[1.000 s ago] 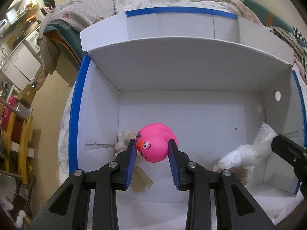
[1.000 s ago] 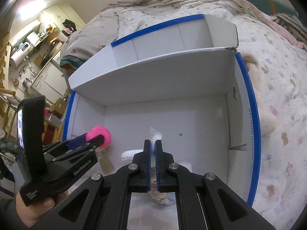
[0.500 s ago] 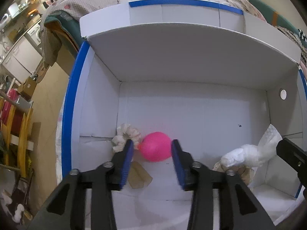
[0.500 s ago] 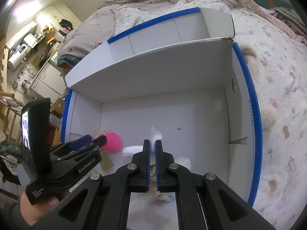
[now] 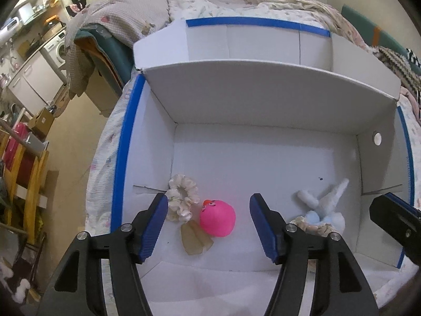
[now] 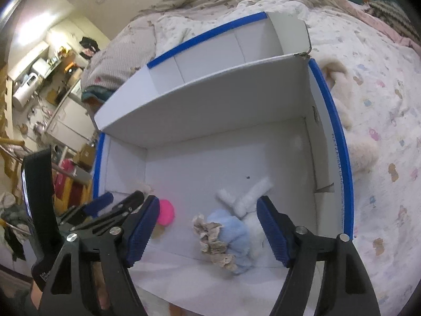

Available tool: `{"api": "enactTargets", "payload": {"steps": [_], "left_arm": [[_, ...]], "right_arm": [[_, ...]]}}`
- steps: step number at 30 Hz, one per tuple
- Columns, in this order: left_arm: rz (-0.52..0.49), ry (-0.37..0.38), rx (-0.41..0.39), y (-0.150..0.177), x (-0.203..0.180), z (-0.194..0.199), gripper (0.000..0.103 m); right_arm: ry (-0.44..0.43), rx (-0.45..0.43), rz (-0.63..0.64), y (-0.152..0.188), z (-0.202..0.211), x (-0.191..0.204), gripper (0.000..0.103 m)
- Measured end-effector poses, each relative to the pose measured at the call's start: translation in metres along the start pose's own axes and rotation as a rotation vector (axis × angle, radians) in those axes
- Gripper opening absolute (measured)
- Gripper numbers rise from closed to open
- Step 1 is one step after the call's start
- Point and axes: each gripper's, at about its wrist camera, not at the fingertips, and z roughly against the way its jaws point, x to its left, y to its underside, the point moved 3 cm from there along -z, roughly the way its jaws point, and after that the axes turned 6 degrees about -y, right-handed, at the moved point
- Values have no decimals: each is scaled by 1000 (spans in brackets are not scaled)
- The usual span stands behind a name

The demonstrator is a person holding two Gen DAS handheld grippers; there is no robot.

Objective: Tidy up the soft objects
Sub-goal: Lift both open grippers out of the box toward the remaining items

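Observation:
A pink rubber duck (image 5: 217, 220) lies on the floor of the white box (image 5: 126, 144), next to a cream scrunchie (image 5: 183, 200). My left gripper (image 5: 208, 198) hovers just above the duck. Its jaws are opening and the pads are clear of the duck. A white plush rabbit in a blue dress (image 6: 236, 226) lies at the box's right side, also seen in the left wrist view as the rabbit (image 5: 321, 208). My right gripper (image 6: 208, 201) hangs over it, jaws opening, not touching it. The duck (image 6: 165, 212) and left gripper (image 6: 115, 205) show at the left.
The box (image 6: 339, 144) has blue-taped edges and a raised flap at the back. It sits on a bed with a patterned quilt (image 6: 381, 105). A cream plush (image 6: 363, 155) lies outside the right wall. A brown tape patch (image 5: 196, 239) marks the box floor. Floor and furniture lie left.
My left gripper let go of the pink duck, which dropped to the box floor, and its jaws spread wider. My right gripper went from shut to wide open.

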Motion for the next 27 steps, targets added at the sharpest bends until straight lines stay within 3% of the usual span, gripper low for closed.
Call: {"api": "enactTargets", "payload": {"steps": [2,4,14,27], "left_arm": [[4,0,-6,0,3,6,62],[11,4,-12,1,4,12,62],[50,40,-34,6,22,34,62],[48,45,-48,35,50,51,62]], "right_arm": [[-3,9,-10,0,1,0,87],[-4,5,-14,1,3,1,103],[33,-43,65,5,16,17,103],[36,-32,98,29,23,28,103]]}}
